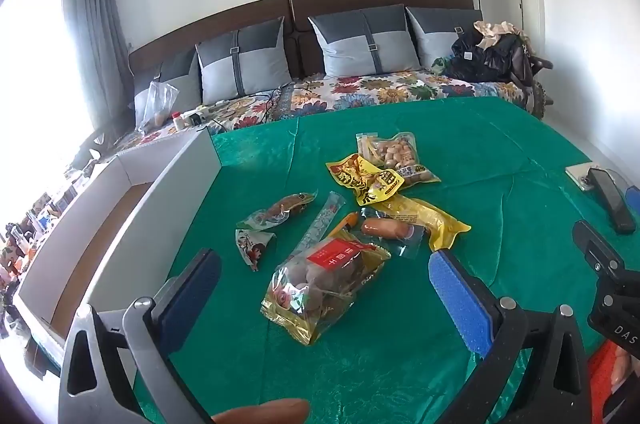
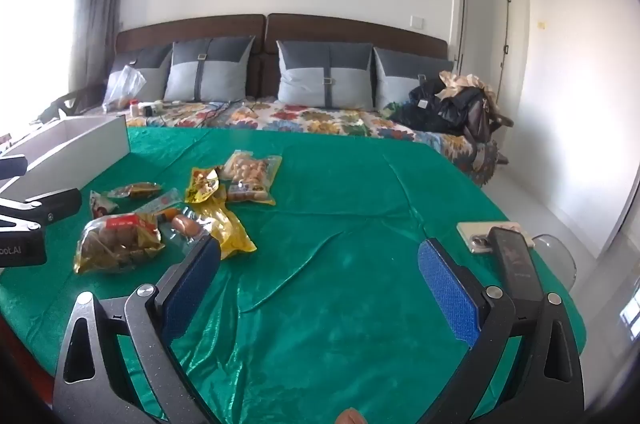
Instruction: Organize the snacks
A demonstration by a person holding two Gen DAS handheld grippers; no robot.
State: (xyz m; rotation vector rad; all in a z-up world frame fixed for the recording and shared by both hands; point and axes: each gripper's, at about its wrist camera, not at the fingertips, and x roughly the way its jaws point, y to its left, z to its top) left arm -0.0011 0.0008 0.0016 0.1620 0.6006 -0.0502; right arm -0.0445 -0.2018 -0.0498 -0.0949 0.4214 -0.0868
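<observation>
Both grippers spread wide, holding nothing, above a snack pile on green cloth

Left gripper (image 1: pixel 324 288) hovering with jaws apart over a gold-edged bag of brown snacks (image 1: pixel 320 288); beyond it a sausage (image 1: pixel 386 228), yellow packets (image 1: pixel 362 179) and a peanut pack (image 1: pixel 396 153), all loose on the green tablecloth (image 1: pixel 500 151). White box (image 1: pixel 132 224) just left of the pile. Right gripper (image 2: pixel 318 284) open over bare cloth, well right of the snacks, near a black remote (image 2: pixel 516 264)

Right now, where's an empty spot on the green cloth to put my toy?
Bare green cloth lies between the snack pile and the phone, ahead of the right gripper. It is crowded beside the white box.
</observation>
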